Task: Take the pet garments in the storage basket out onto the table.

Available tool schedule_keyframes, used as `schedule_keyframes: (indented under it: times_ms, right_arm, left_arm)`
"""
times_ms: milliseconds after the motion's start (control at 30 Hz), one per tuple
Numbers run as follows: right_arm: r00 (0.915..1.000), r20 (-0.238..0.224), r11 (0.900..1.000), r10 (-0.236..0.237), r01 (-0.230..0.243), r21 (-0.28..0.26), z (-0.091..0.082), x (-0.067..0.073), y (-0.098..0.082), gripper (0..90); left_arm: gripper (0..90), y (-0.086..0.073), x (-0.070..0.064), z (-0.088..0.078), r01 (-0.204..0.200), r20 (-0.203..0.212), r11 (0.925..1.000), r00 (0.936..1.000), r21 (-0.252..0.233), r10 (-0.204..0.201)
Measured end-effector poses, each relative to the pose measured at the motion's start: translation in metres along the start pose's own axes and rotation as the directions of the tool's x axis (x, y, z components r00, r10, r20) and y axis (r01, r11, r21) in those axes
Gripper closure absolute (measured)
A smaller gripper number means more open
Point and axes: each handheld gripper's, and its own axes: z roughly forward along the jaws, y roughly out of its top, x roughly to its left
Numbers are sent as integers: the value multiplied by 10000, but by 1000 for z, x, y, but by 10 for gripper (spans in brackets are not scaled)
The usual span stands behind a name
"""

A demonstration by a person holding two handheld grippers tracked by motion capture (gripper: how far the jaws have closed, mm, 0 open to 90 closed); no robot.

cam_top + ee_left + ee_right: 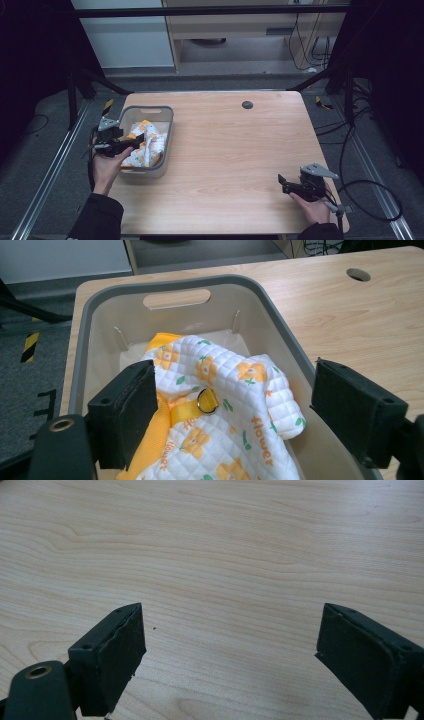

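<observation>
Quilted white garment [220, 405] with orange flowers, yellow lining and a metal D-ring lies crumpled in the grey basket [280, 315], just below and between my spread left gripper [232, 405] jaws.

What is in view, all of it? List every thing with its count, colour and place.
basket: one, grey, on the table's left part.
quilted garment: one, white with orange flowers and yellow lining, inside the basket.
metal ring: one, silver, on the garment's yellow strap.
table: one, light wood, centre.
cable hole: one, dark, table's far side.
left gripper: one, black, open over the basket.
right gripper: one, black, open, table's near right.
</observation>
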Motion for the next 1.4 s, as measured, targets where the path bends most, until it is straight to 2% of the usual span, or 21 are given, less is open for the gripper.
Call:
schedule_keyframes:
  times_ms: [133, 533, 633, 1000, 1400]
  right_arm:
    - [10000, -49, 10000, 28, -27, 33, 0, 0, 0, 121]
    - [10000, -58, 10000, -10, 11, 82, 1, 0, 0, 121]
    - [9999, -31, 9999, -117, 117, 74, 2, 0, 0, 121]
    - [9999, -82, 9998, -137, 138, 143, 2, 0, 0, 121]
    - [9997, -119, 9995, -192, 194, 235, 4, 1, 0, 121]
  left_arm:
    - [179, 0, 1, 6, 10, -14, 9998, 10000, 214, -10]
    - [188, 5, -5, 21, -322, -31, 9955, 9995, 891, 326]
    - [194, 6, -8, 26, -507, -53, 9918, 9986, 1173, 517]
    - [215, 6, -12, 37, -636, 65, 9800, 9980, 1888, 635]
    - [289, 0, -14, 47, -483, 366, 9695, 9985, 2404, 407]
